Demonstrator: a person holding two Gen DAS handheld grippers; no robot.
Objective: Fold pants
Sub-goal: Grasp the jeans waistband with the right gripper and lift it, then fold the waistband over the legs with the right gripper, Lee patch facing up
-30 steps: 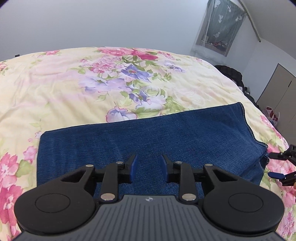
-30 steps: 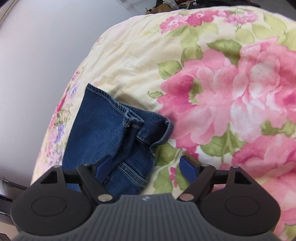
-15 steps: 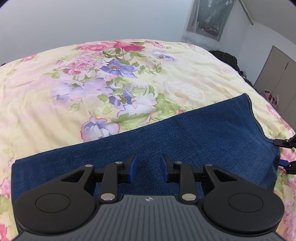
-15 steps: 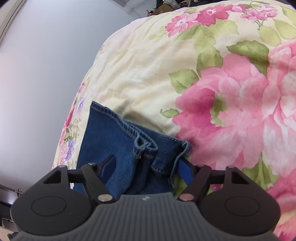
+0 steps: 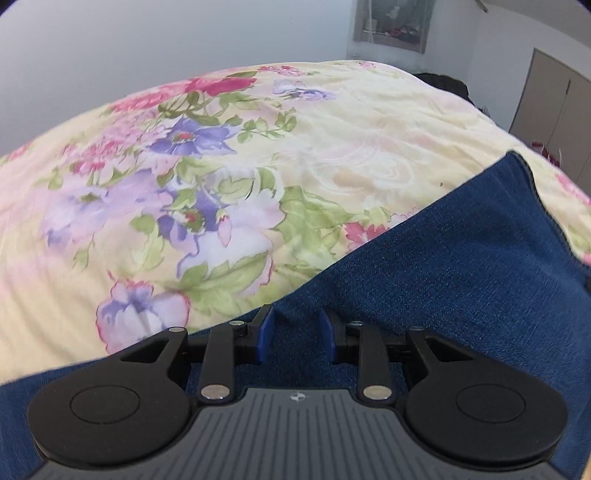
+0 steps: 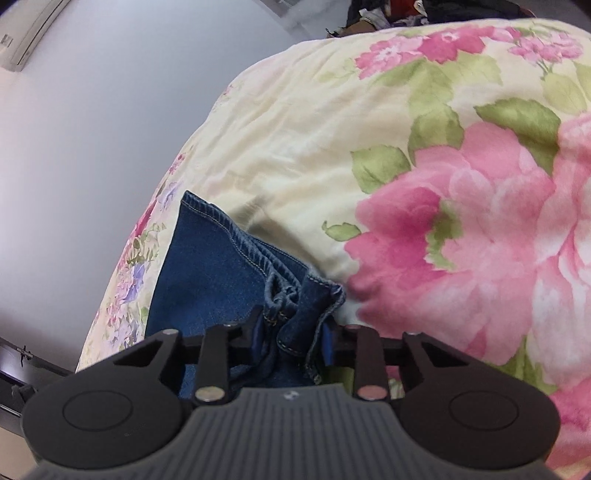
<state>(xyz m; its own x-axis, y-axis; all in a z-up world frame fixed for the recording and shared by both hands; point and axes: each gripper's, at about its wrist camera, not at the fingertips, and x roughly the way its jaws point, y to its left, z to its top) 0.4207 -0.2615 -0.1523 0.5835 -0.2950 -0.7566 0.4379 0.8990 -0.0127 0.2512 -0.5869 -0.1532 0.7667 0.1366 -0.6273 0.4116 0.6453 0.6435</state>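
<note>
Left wrist view: the left gripper (image 5: 296,334) hangs low over the blue denim pants (image 5: 443,280), which lie spread flat on the floral bedspread (image 5: 229,192) and fill the lower right of the frame. Its blue-padded fingers (image 5: 265,332) stand apart with a clear gap between them, and only flat denim shows in that gap; nothing is pinched. One long edge of the pants runs diagonally from the lower left up to a corner at the right, where a dark hem line is visible. Beyond the bed are a plain pale wall (image 5: 147,48), a curtained window (image 5: 391,22) and a grey-brown cupboard door (image 5: 554,99) (all somewhat blurred). Right wrist view: the right gripper (image 6: 293,338) sits at the bunched end of the same pants (image 6: 210,277), where stitched hems and seams are gathered into folds. A thick wad of denim lies between the blue pads (image 6: 327,341), and both pads press against it, so the jaws are clamped on the fabric rather than fully together. The rest of the garment stretches away to the upper left, lying on the bedspread (image 6: 461,229), whose large pink bloom fills the right side. A white wall unit (image 6: 33,33) shows at the top left corner.
</note>
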